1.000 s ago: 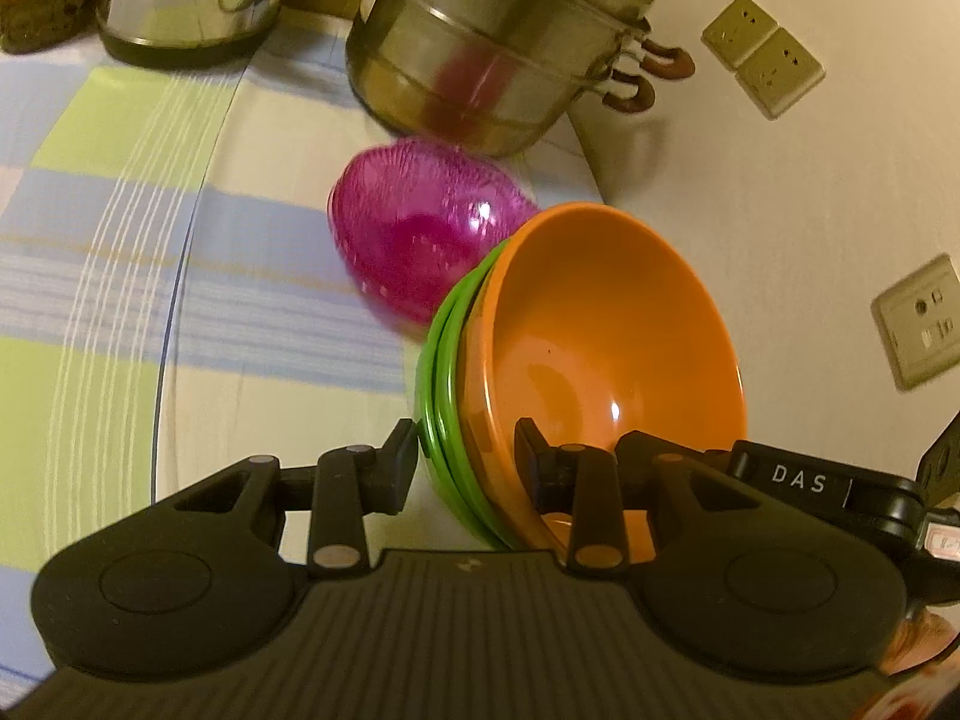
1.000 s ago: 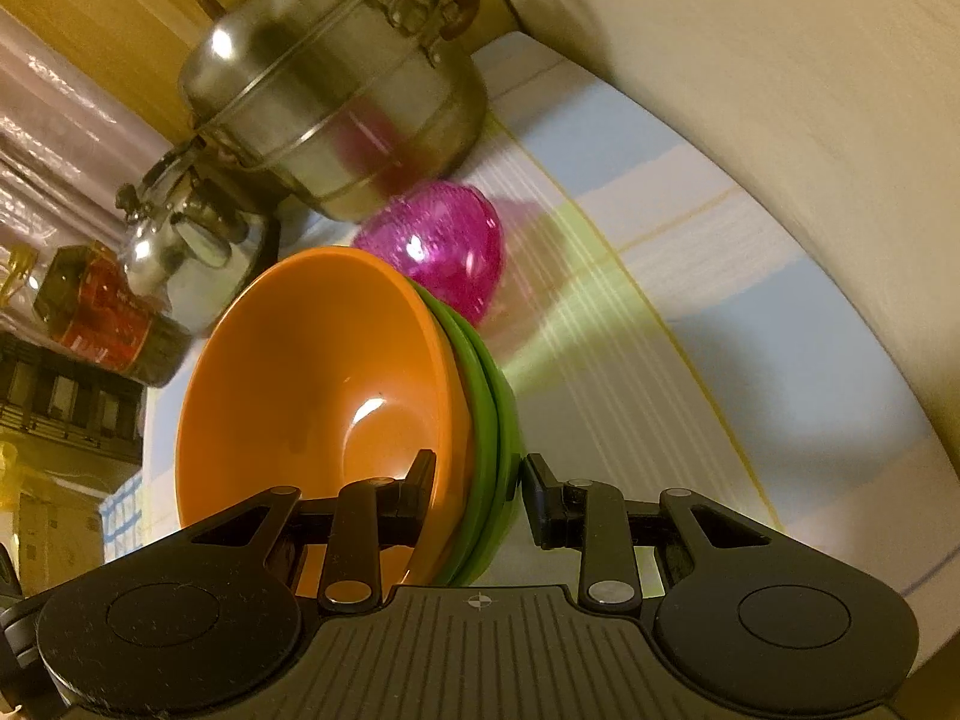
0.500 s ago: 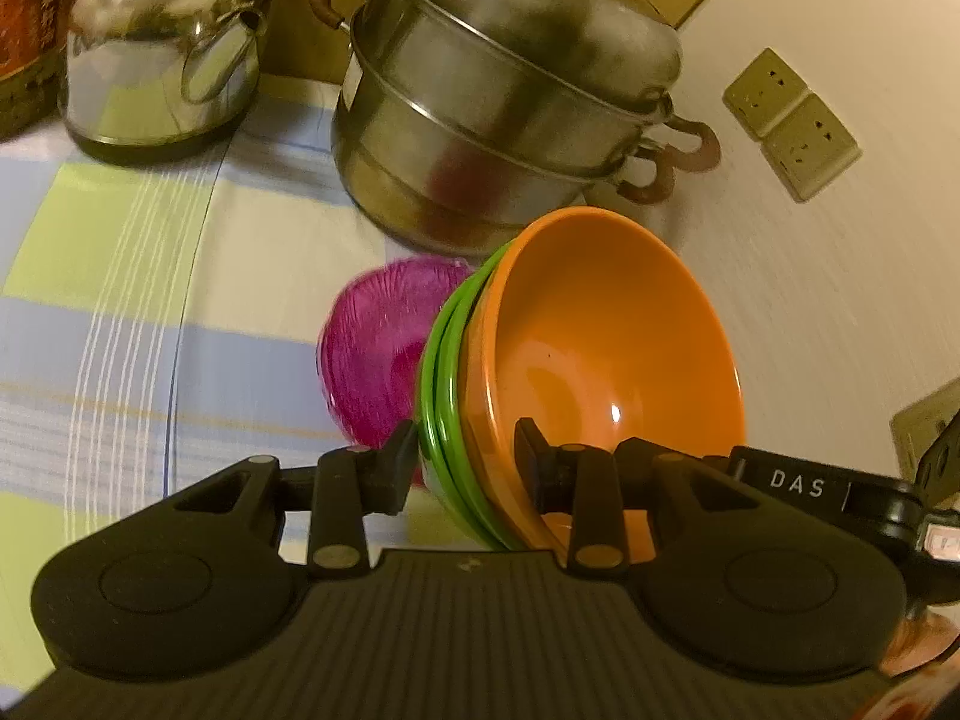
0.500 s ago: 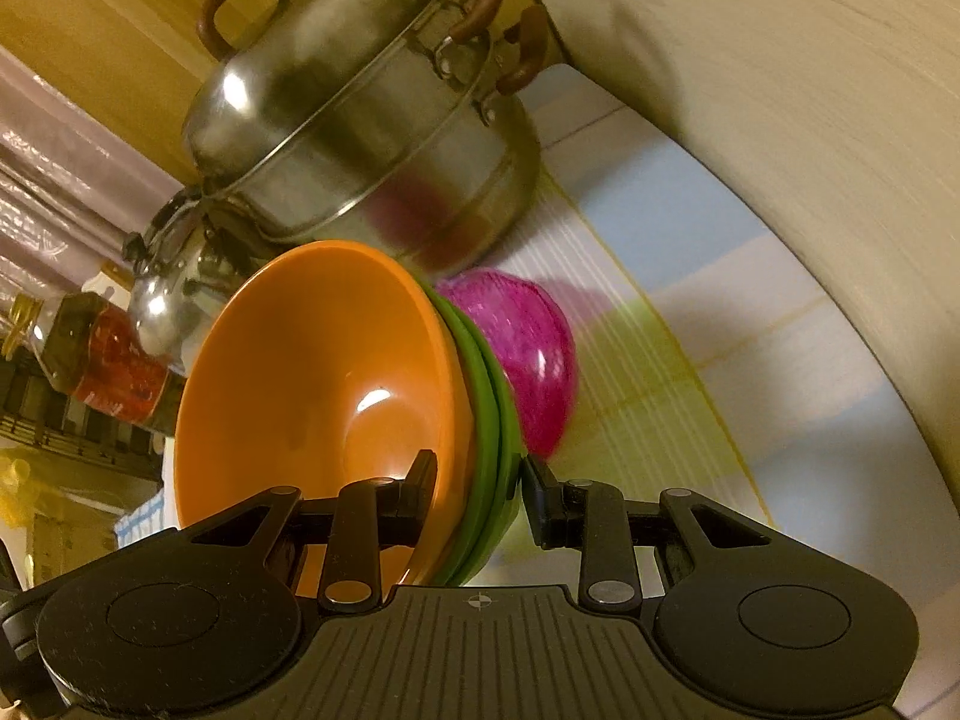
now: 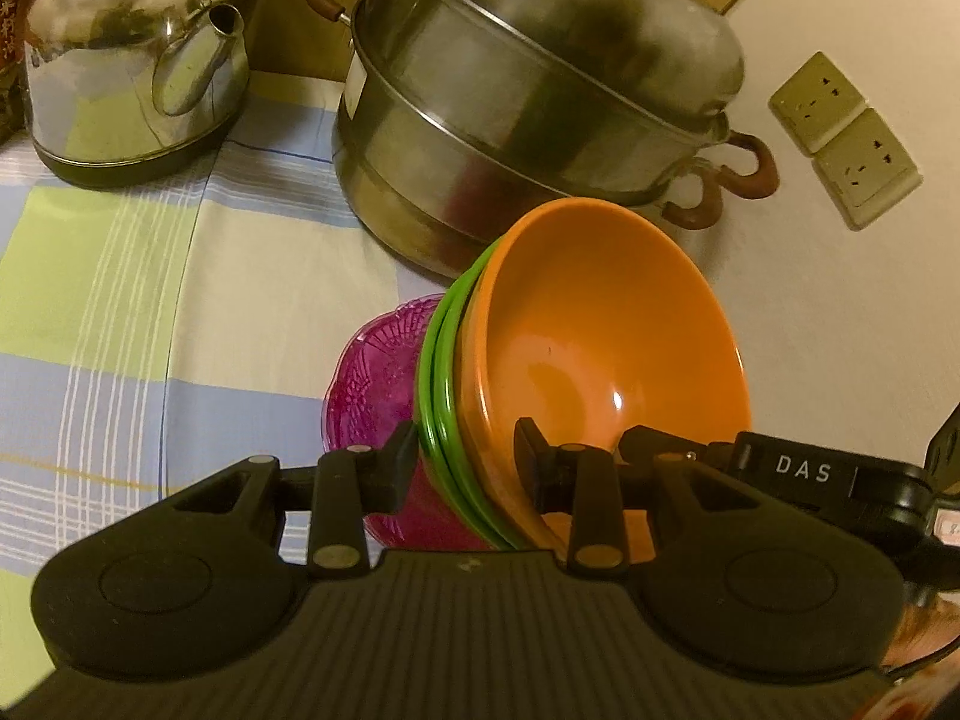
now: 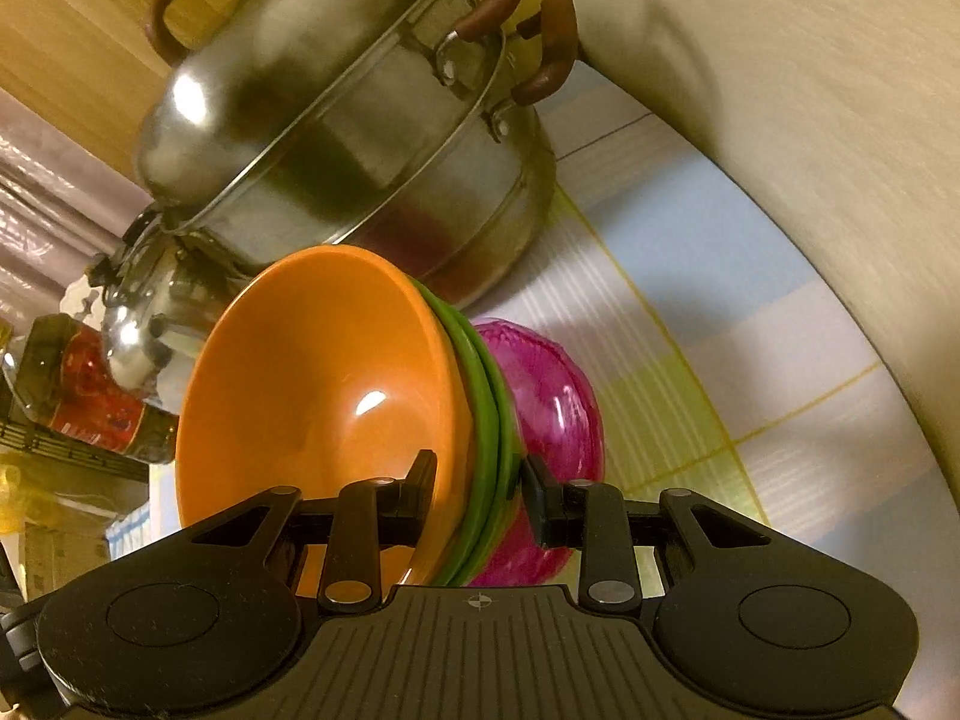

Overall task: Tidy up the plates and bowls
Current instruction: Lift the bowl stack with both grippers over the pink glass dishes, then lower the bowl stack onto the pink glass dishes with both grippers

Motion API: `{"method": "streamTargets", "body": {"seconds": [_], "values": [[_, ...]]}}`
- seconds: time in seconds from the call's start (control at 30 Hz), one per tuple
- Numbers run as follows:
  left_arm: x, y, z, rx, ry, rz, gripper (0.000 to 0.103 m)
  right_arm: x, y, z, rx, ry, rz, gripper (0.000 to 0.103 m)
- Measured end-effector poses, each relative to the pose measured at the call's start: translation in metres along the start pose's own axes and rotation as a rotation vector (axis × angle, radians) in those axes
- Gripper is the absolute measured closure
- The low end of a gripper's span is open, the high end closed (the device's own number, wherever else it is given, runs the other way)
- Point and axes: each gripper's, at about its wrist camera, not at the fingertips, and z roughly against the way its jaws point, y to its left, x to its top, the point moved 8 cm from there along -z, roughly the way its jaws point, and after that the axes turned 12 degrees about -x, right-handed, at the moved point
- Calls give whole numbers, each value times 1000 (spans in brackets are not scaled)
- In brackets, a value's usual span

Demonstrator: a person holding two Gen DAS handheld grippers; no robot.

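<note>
A stack of bowls is held on edge above a checked tablecloth (image 5: pixel 108 312), gripped from opposite sides by two handheld grippers. The orange bowl (image 5: pixel 606 348) sits nested inside two green bowls (image 5: pixel 435 396), whose rims show as thin bands against its outer wall. The jaws of the left gripper (image 5: pixel 465 468) are clamped on the rim of the stack, one finger pressed inside the orange bowl and the other against the outer green wall. The jaws of the right gripper (image 6: pixel 480 495) are likewise closed on the stack, one finger seen inside the orange bowl (image 6: pixel 318 396) and the other on the outside of the green bowls (image 6: pixel 489 426).

Just behind the stack, a pink glass bowl (image 5: pixel 375 378) with a patterned surface is seen on the tablecloth; in the right wrist view the pink glass bowl (image 6: pixel 549 408) appears close against the green bowls, though whether they touch cannot be told. A large steel steamer pot (image 5: pixel 528 102) with brown handles stands just beyond the bowls, beside a steel kettle (image 5: pixel 132 60). Two wall sockets (image 5: pixel 840 138) are mounted on the pale wall at right. A red-labelled bottle (image 6: pixel 78 390) is visible at the left edge of the right wrist view.
</note>
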Motion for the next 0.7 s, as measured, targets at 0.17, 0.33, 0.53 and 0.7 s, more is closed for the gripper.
{"method": "streamTargets", "body": {"seconds": [0.17,0.33,0.53,0.7], "values": [[0,10,-14,6,15,14,72,4,-1,-17,-5,19,-4,72],[0,21,-25,15,22,31,72,3,-4,-34,-11,36,-5,72],[-2,28,-34,11,23,50,72,2,-7,-45,-22,46,-6,72],[-1,34,-36,-2,-1,60,72,0,-8,-52,-18,50,-7,72]]}}
